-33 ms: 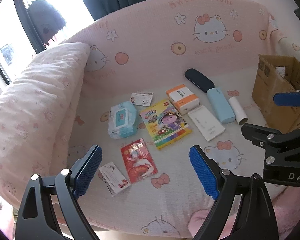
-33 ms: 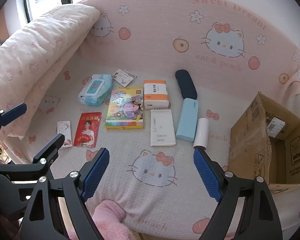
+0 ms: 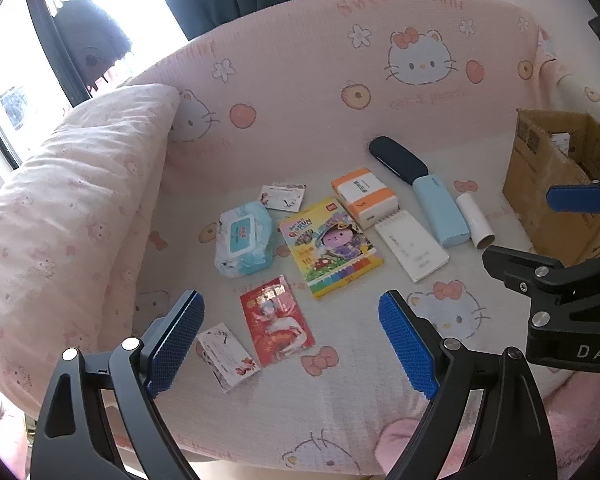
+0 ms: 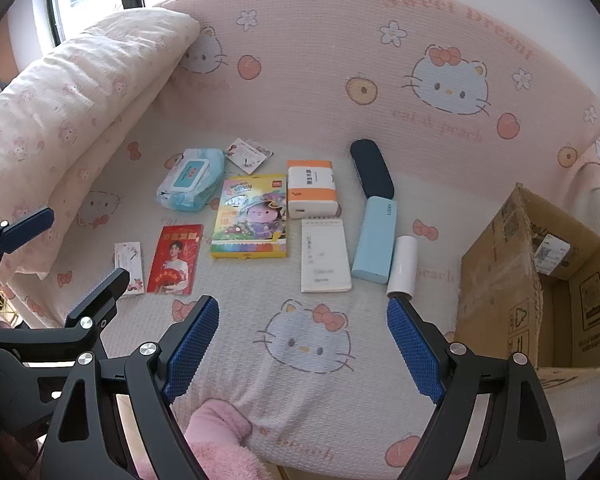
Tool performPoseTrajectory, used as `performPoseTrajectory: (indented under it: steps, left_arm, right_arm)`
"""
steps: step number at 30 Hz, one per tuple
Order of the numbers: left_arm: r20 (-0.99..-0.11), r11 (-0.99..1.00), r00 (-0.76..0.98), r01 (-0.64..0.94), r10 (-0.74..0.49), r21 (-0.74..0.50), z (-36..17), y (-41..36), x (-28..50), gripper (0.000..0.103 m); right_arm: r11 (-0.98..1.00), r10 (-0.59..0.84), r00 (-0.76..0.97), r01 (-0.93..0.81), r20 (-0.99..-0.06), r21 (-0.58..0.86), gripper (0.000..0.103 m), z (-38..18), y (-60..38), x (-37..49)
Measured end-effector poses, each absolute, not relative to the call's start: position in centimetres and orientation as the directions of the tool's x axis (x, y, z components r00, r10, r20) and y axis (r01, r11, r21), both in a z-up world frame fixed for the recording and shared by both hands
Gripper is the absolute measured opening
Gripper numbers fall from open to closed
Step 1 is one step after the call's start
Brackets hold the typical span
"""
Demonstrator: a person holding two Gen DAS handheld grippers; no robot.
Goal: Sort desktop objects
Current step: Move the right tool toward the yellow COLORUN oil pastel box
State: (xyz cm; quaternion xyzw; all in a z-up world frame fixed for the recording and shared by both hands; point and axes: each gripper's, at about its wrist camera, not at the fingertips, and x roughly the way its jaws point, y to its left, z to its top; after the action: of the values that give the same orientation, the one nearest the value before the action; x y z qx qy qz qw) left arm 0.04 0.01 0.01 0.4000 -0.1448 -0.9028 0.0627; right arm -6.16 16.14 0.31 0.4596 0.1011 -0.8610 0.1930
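Several items lie on a pink cat-print bed sheet (image 4: pixel 308 344). They are a wipes pack (image 3: pixel 242 240), a crayon box (image 3: pixel 330 246), an orange-white box (image 3: pixel 364 196), a notepad (image 3: pixel 412 246), a light blue case (image 3: pixel 440 210), a dark case (image 3: pixel 398 160), a white roll (image 3: pixel 476 220), a red card (image 4: pixel 175 258) and two small cards (image 4: pixel 129 266). My left gripper (image 3: pixel 288 296) hovers open above the sheet's near edge, over the red card. To its right, my right gripper (image 4: pixel 302 302) is open over the cat print, nothing between its pads.
An open cardboard box (image 4: pixel 500 280) stands at the right on the sheet. A rolled quilt (image 4: pixel 60 92) lines the left side, and a padded pink wall (image 4: pixel 340 60) runs along the back. Something pink and fluffy (image 4: pixel 220 432) shows below the near edge.
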Motion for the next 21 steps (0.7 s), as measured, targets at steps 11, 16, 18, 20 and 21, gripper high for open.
performPoseTrajectory:
  steps: [11, 16, 18, 20, 21]
  left_arm:
    - [-0.667, -0.937, -0.696, 0.025, -0.266, 0.347, 0.1, -0.3, 0.4, 0.091]
    - [-0.672, -0.94, -0.696, 0.013, -0.253, 0.34, -0.2, -0.5, 0.1, 0.091]
    - [-0.674, -0.942, -0.696, 0.01, -0.247, 0.336, -0.4, -0.7, -0.2, 0.091]
    - [-0.671, -0.944, -0.7, 0.015, -0.245, 0.33, -0.8, -1.0, -0.7, 0.091]
    - [-0.668, -0.943, -0.7, 0.021, -0.251, 0.332, -1.0, -1.1, -1.0, 0.091]
  right_arm:
    - [-0.905, -0.254, -0.506, 0.426, -0.824, 0.017, 0.085, 0.0, 16.1, -5.8]
    - [-0.904, -0.257, -0.514, 0.427, -0.819, 0.015, 0.085, 0.3, 16.2, -6.2]
    - [-0.905, -0.258, -0.519, 0.424, -0.815, 0.016, 0.085, 0.4, 16.2, -6.5]
    - [-0.907, -0.265, -0.516, 0.419, -0.814, 0.03, 0.085, 0.3, 16.0, -7.1]
    - [-0.907, -0.274, -0.508, 0.419, -0.817, 0.044, 0.085, 0.2, 15.9, -7.5]
